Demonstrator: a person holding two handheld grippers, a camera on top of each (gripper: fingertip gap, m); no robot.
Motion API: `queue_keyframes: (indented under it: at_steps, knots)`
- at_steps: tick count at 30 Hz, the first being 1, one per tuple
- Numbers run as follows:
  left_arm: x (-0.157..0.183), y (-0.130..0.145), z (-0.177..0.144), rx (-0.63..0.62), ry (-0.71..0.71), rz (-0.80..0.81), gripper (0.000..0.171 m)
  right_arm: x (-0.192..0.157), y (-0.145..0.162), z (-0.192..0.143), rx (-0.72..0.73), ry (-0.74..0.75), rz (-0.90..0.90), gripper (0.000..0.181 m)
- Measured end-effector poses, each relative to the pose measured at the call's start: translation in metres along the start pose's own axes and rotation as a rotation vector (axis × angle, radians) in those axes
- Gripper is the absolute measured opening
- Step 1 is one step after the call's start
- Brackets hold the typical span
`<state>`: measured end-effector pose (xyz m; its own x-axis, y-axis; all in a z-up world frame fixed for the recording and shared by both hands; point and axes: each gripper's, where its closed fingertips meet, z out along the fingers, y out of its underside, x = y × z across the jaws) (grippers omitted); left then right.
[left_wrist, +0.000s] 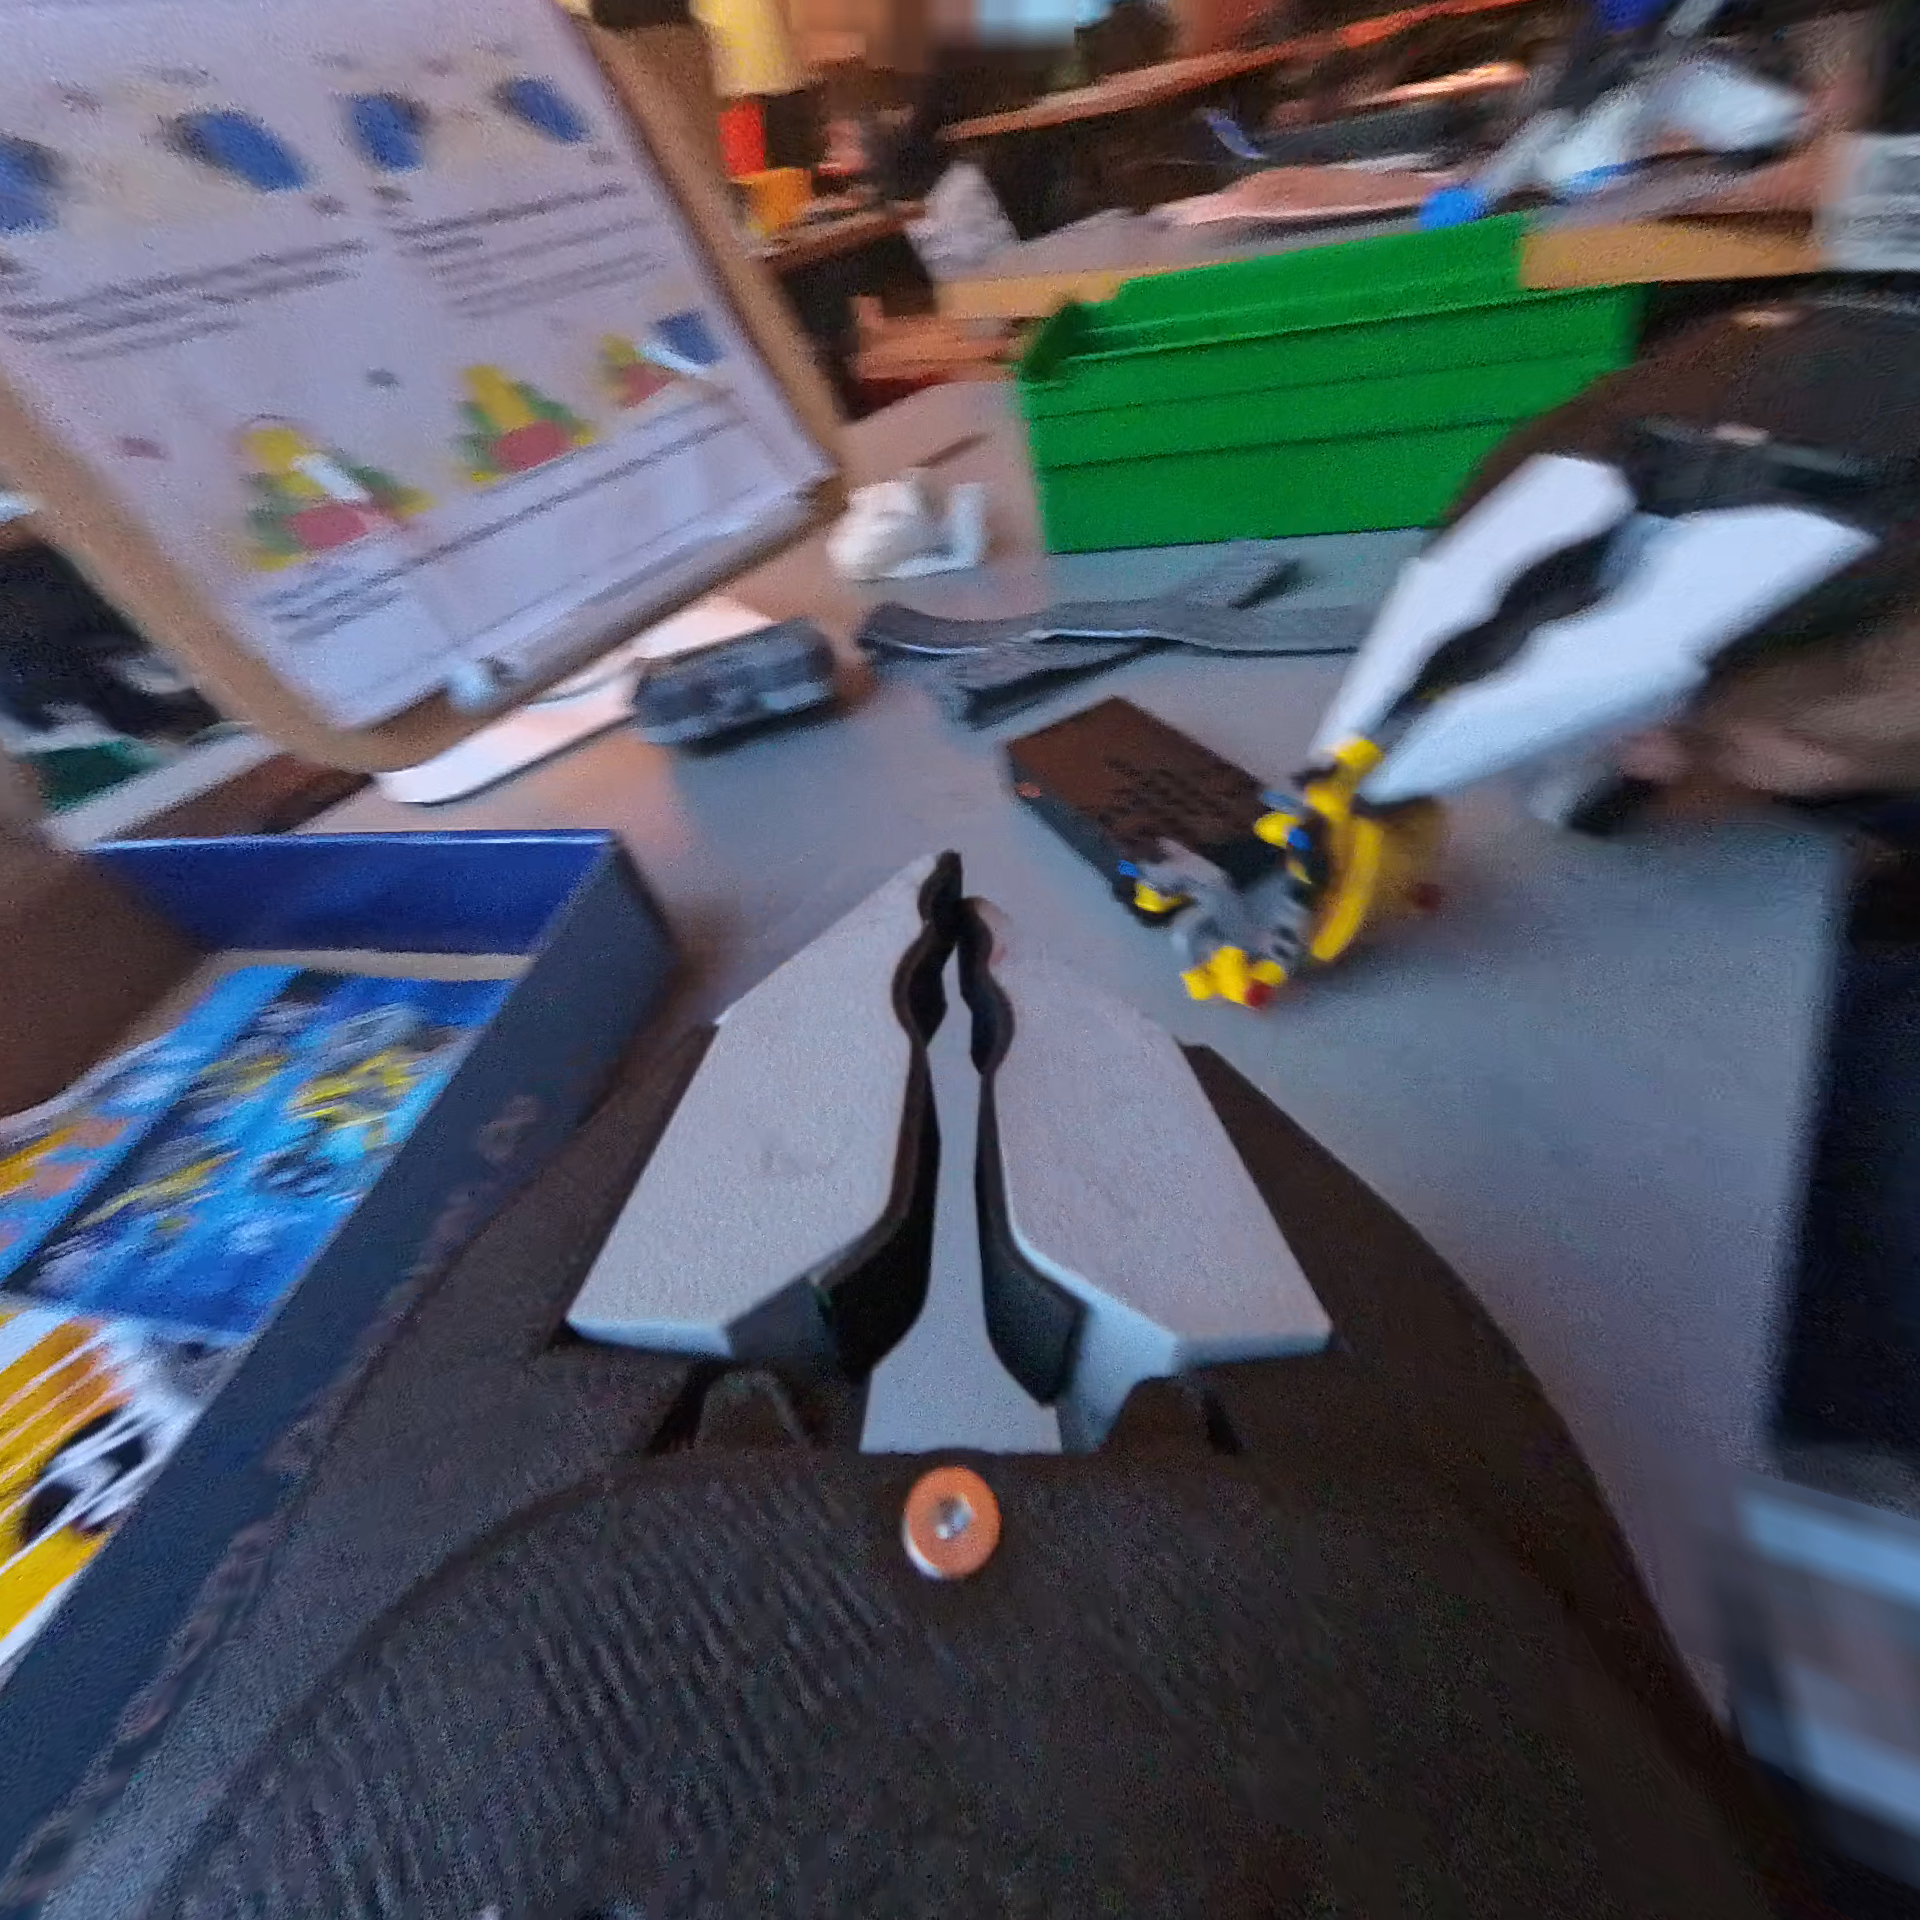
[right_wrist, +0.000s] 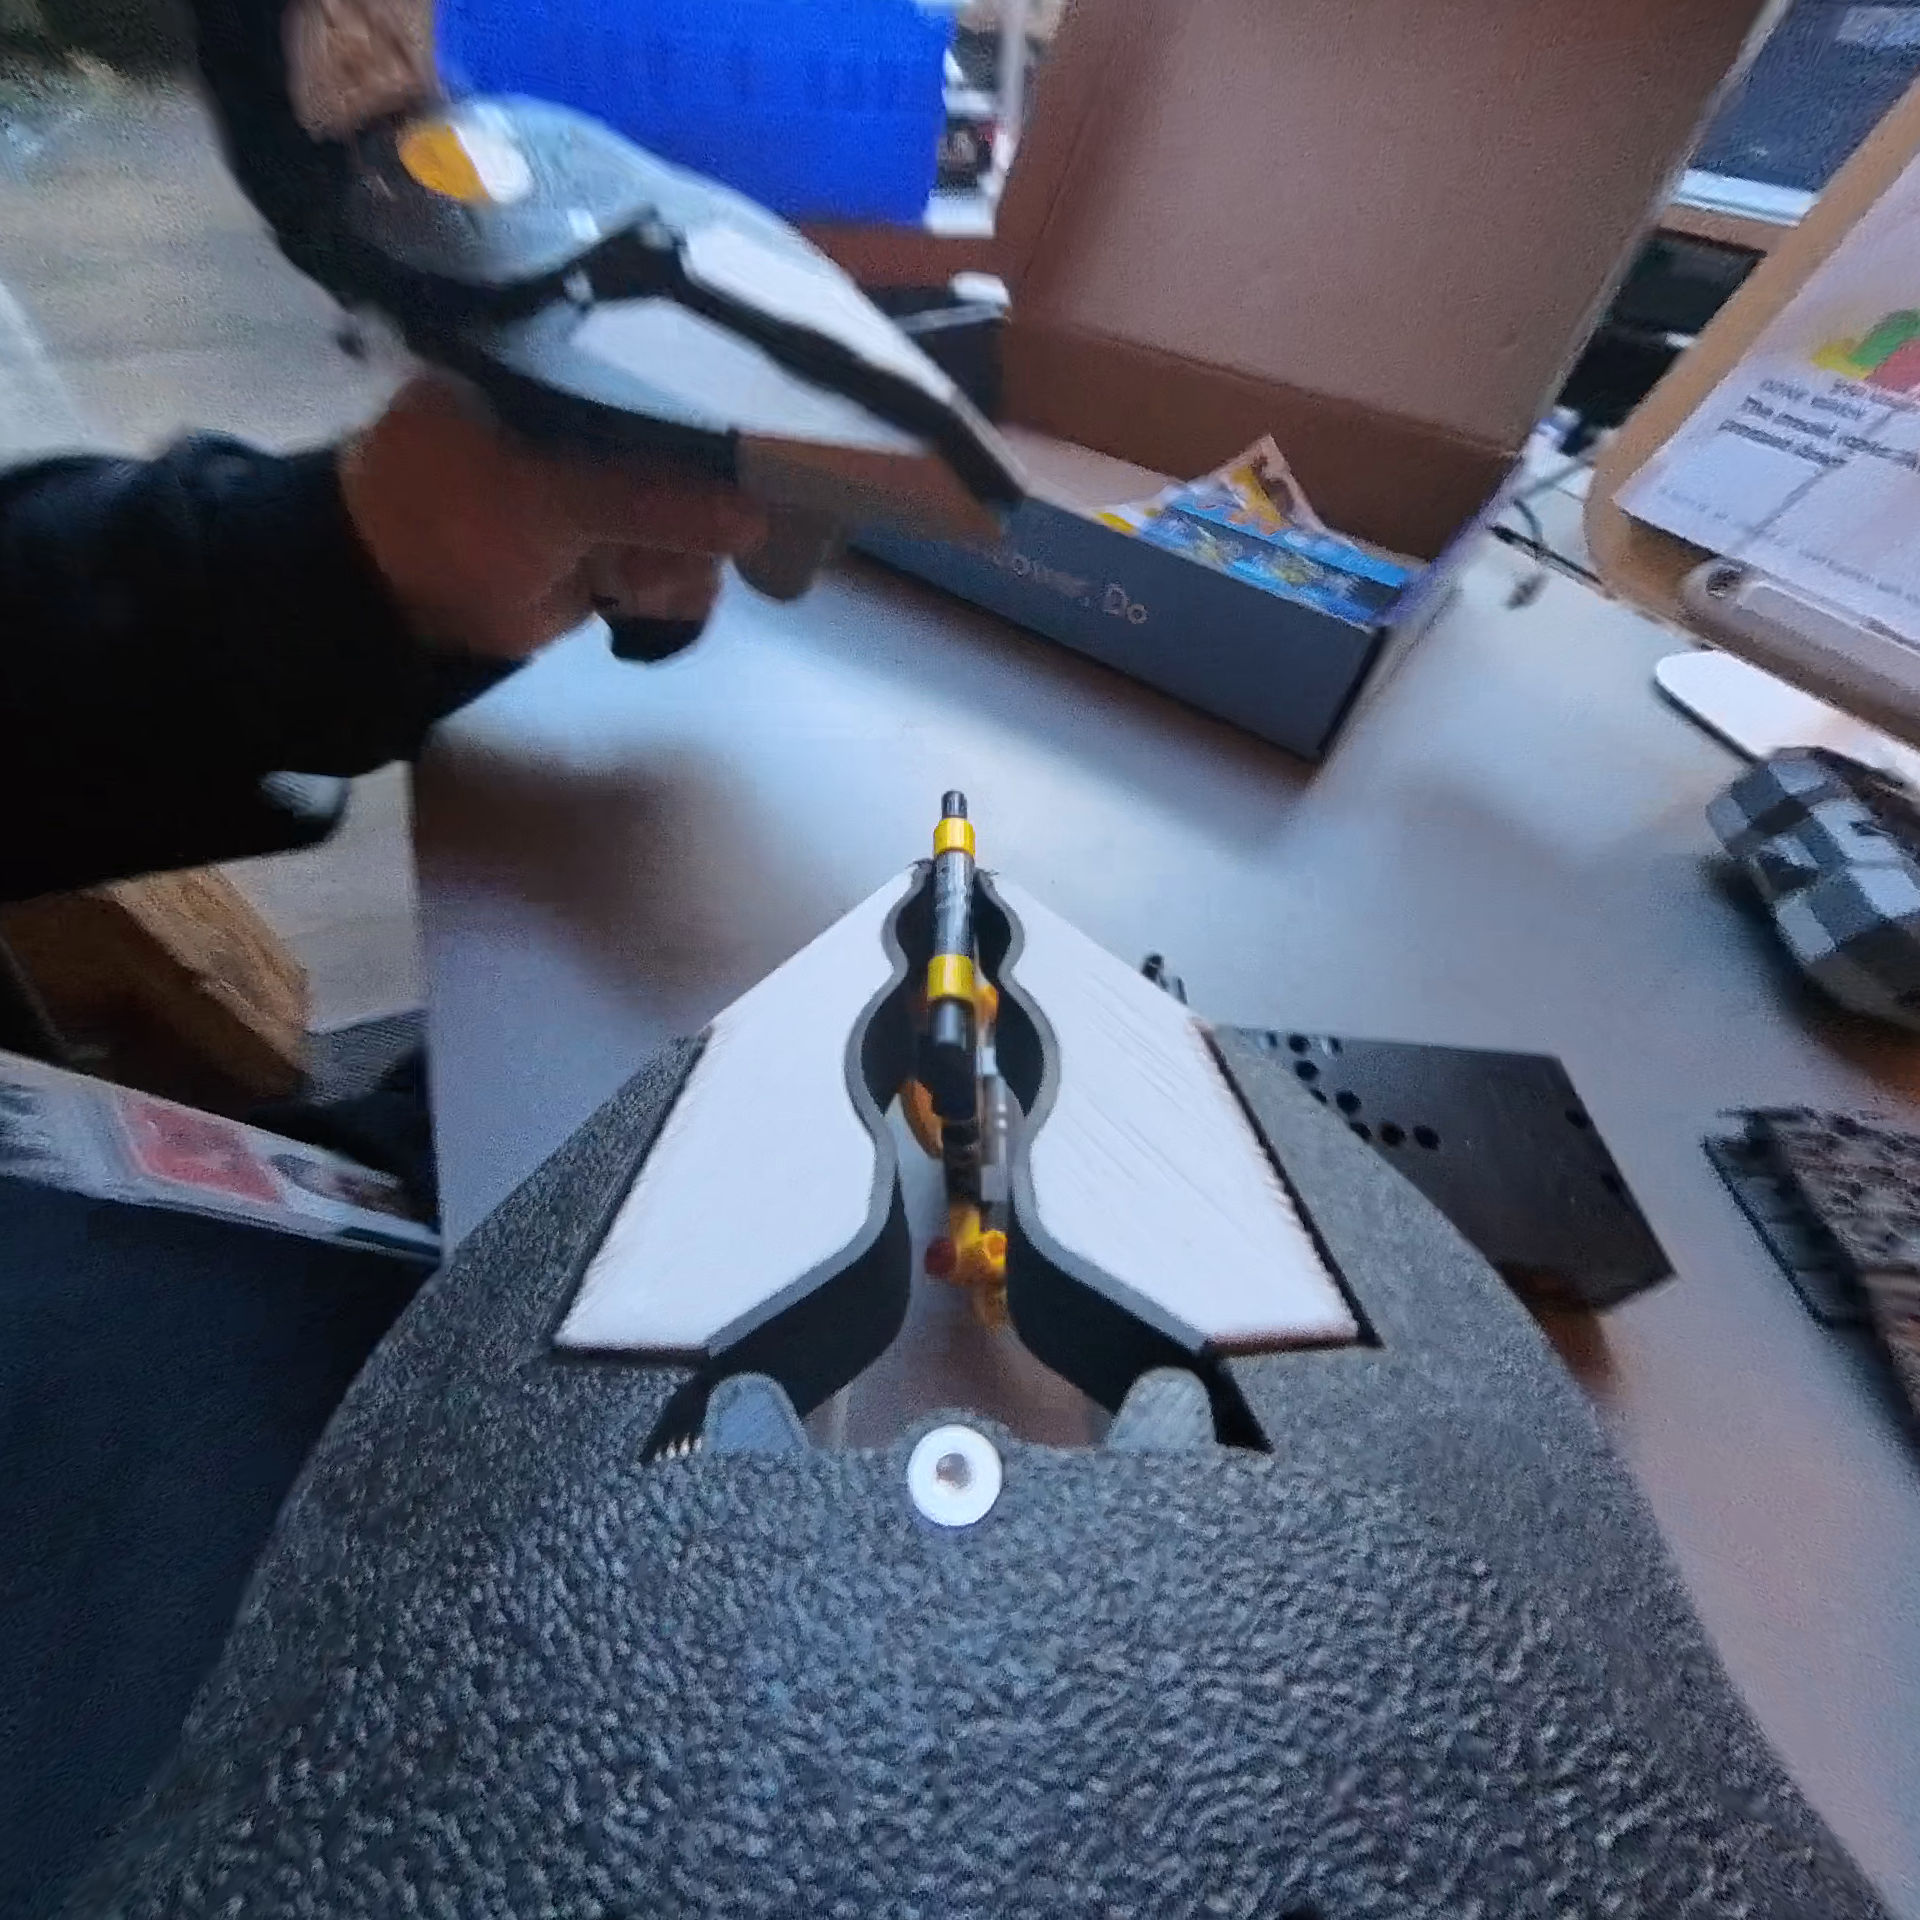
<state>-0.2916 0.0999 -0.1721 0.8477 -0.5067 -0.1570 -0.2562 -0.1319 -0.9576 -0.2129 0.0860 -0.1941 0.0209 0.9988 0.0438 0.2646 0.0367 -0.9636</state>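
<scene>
My right gripper (right_wrist: 954, 883) is shut on a black axle with yellow bushes (right_wrist: 952, 836), which is part of a small yellow and grey brick model (right_wrist: 971, 1257) hanging below the fingers. In the left wrist view the right gripper (left_wrist: 1340, 769) holds that model (left_wrist: 1320, 894) at the near end of a black studded plate (left_wrist: 1122, 779) on the grey table. My left gripper (left_wrist: 951, 894) is shut, hovering left of the model beside a dark blue box (left_wrist: 582, 987). The blur hides whether anything is between its tips. It also shows in the right wrist view (right_wrist: 987, 468) above the box.
The blue box (right_wrist: 1195, 623) holds colourful booklets (left_wrist: 260, 1143). A tilted cardboard instruction board (left_wrist: 364, 364) stands behind it. A green bin (left_wrist: 1299, 416) is at the back. Grey parts (right_wrist: 1829, 894) and flat dark pieces (left_wrist: 1091, 634) lie on the table. A person's dark sleeve (right_wrist: 156, 644) is at left. The left gripper's tips are roughly 9 centimeters from the right gripper's.
</scene>
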Motion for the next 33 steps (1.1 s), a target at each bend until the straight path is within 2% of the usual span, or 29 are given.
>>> queue_keyframes:
  at_steps: [3, 7, 9, 11, 17, 19, 27, 33]
  knots:
    - [0.030, 0.013, 0.005, -0.091, 0.169, 0.040, 0.000, -0.006, -0.016, -0.009, 0.106, -0.157, 0.063, 0.003]
    - [0.075, -0.008, 0.002, -0.012, 0.359, 0.099, 0.000, -0.013, -0.030, -0.022, 0.200, -0.178, -0.099, 0.002]
    - [0.081, -0.010, 0.002, -0.032, 0.365, 0.122, 0.000, -0.019, -0.035, -0.028, 0.228, -0.179, -0.197, 0.003]
    - [0.088, -0.014, 0.000, -0.031, 0.385, 0.146, 0.000, -0.022, -0.039, -0.033, 0.250, -0.195, -0.216, 0.003]
    - [0.098, -0.030, -0.002, -0.005, 0.357, 0.207, 0.005, -0.026, -0.040, -0.039, 0.261, -0.255, -0.188, 0.003]
    - [0.095, -0.034, -0.001, -0.010, 0.297, 0.257, 0.007, -0.028, -0.038, -0.038, 0.249, -0.265, -0.189, 0.003]
    - [0.109, -0.032, 0.003, -0.111, 0.193, 0.519, 0.010, -0.035, -0.030, -0.030, 0.165, -0.259, -0.254, 0.002]
    - [0.110, -0.027, 0.003, -0.181, 0.124, 0.685, 0.004, -0.040, -0.024, -0.027, 0.091, -0.235, -0.340, 0.002]
